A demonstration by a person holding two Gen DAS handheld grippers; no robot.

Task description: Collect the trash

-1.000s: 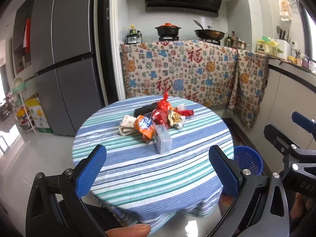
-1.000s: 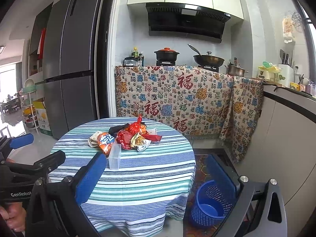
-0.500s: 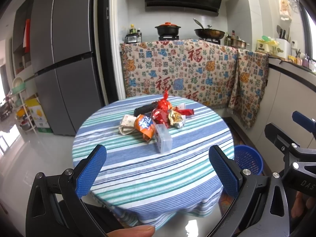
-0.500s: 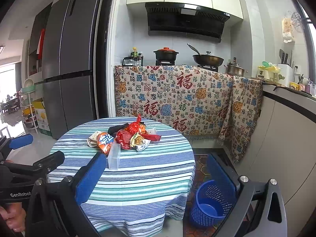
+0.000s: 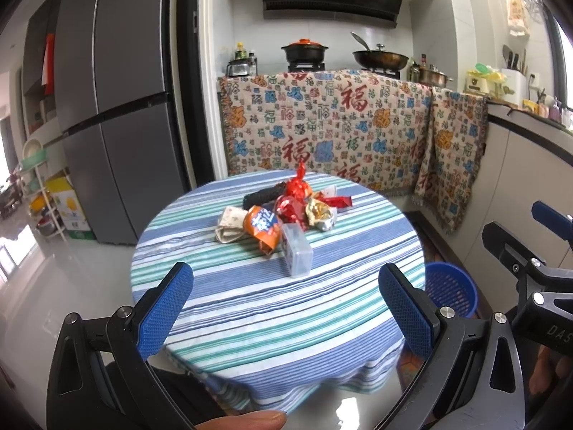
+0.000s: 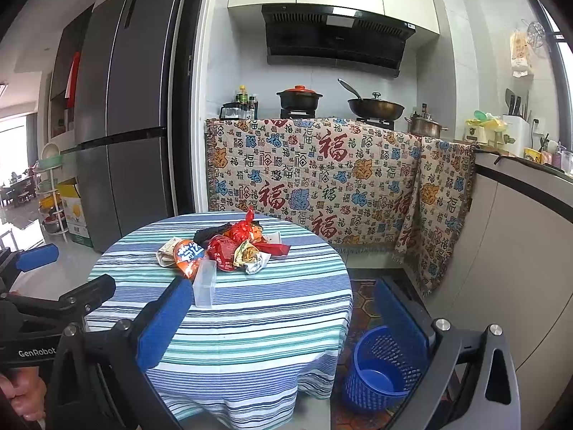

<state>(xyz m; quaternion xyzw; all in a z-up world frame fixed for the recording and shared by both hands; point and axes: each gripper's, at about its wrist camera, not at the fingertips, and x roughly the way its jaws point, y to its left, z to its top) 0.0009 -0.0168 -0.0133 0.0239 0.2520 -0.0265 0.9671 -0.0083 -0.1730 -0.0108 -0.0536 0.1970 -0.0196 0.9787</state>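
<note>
Hovering wide open and empty, both the left claw (image 5: 285, 308) and right claw (image 6: 286, 322), wrappers (image 5: 286, 208) lying mid-frame on the table (image 5: 250, 308), dead ahead of the left one, bin (image 6: 383, 369) lower right.

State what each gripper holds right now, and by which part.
Nothing is held. The left gripper and the right gripper are both open and empty, short of the trash pile on the striped table.
</note>
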